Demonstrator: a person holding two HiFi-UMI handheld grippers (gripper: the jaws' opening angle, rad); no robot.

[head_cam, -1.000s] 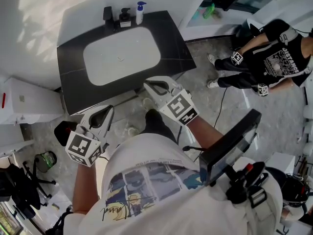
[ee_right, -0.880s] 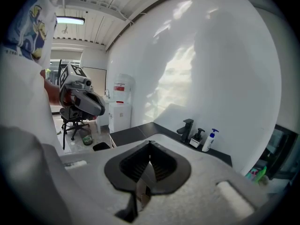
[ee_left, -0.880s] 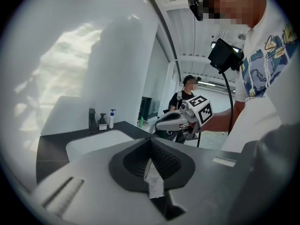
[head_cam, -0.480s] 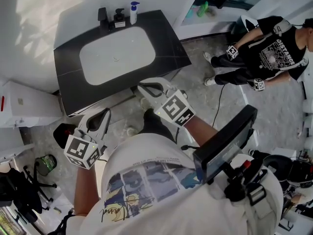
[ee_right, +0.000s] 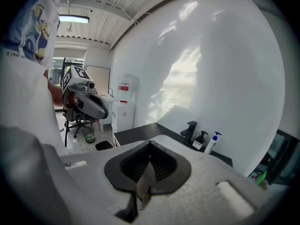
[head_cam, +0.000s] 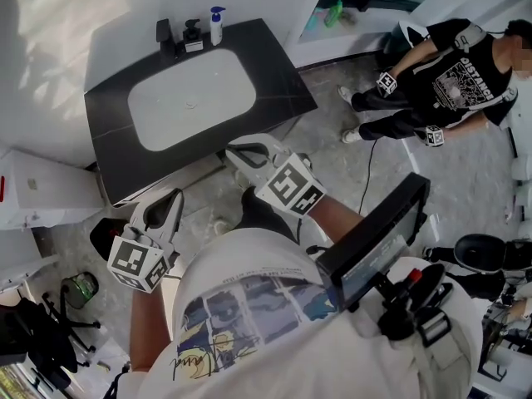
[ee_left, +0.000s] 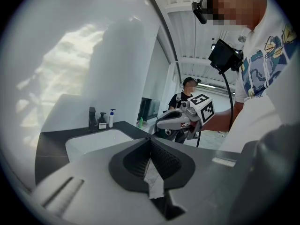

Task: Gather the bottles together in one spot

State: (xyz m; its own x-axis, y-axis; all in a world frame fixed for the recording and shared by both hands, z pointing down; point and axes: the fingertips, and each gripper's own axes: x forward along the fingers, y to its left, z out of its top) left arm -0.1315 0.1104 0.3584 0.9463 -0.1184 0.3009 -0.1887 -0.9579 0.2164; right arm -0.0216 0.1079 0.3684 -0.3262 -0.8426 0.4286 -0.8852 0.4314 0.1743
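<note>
Head view: a dark vanity counter [head_cam: 274, 81] carries a white sink basin [head_cam: 189, 98]. Along the counter's back edge stand a black faucet [head_cam: 165, 33], then a black pump bottle [head_cam: 192, 36] with a white label just beside it, then a white pump bottle [head_cam: 216, 25] with a blue head, close by toward the back right corner. The left gripper [head_cam: 176, 195] hangs off the counter's front left corner over the floor. The right gripper [head_cam: 230, 152] hovers off the front edge, well apart from the bottles. A green bottle [head_cam: 332, 12] lies on a ledge beyond the counter's right edge, and a person in a black shirt [head_cam: 453, 77] crouches farther right.

Left gripper view: the left gripper [ee_left: 150, 146] is clenched, its jaws together with nothing between them. Past it lie the basin [ee_left: 91, 142] and, at the back edge, the faucet [ee_left: 92, 118], black pump bottle [ee_left: 102, 121] and white pump bottle [ee_left: 111, 118]. The right gripper [ee_left: 161, 122] shows to the right, with the green bottle [ee_left: 140, 122] beyond the counter.

Right gripper view: the right gripper [ee_right: 150, 146] is clenched on nothing, jaws pressed together. The faucet [ee_right: 191, 131], black pump bottle [ee_right: 200, 140] and white pump bottle [ee_right: 212, 142] stand in a row at the back edge. The left gripper [ee_right: 93, 108] shows at left, before a water dispenser [ee_right: 124, 102].
</note>
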